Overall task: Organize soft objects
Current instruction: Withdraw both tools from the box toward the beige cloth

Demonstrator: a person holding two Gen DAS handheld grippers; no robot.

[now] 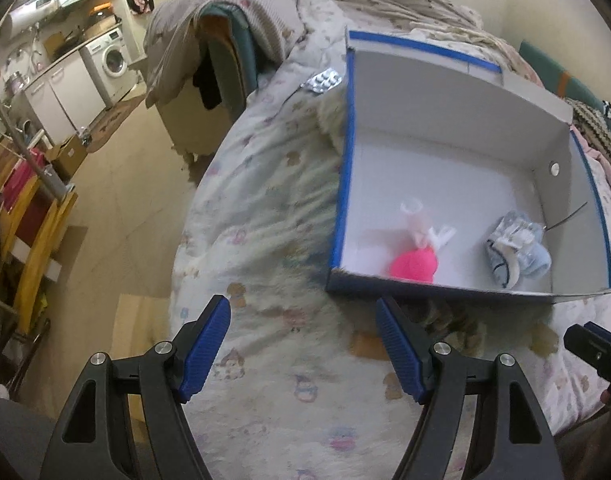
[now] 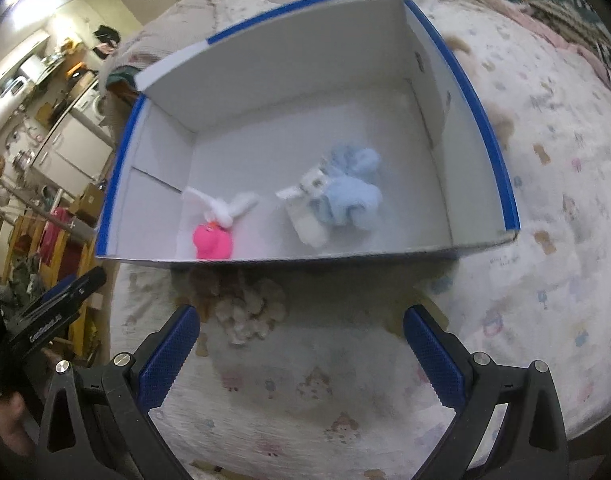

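Observation:
A white cardboard box with blue rim point(image 1: 343, 184) point(image 2: 485, 132) lies on the bed. Inside it lie a pink and white soft toy point(image 1: 415, 260) point(image 2: 213, 236) near the front wall and a light blue soft bundle with white parts point(image 1: 517, 252) point(image 2: 345, 192) to its right. A beige fluffy soft object point(image 2: 245, 312) lies on the blanket just in front of the box; it also shows in the left wrist view point(image 1: 445, 316). My left gripper point(image 1: 303, 352) is open and empty over the blanket, left of the box front. My right gripper point(image 2: 301, 356) is open and empty, just before the fluffy object.
The bed carries a patterned white blanket point(image 1: 265, 220) point(image 2: 545, 280). A blister pack of pills point(image 1: 323, 80) lies behind the box's left corner. Heaped bedding point(image 1: 233, 12) covers the bed's far end. Floor, wooden rack point(image 1: 33, 232) and kitchen units point(image 1: 85, 76) lie to the left.

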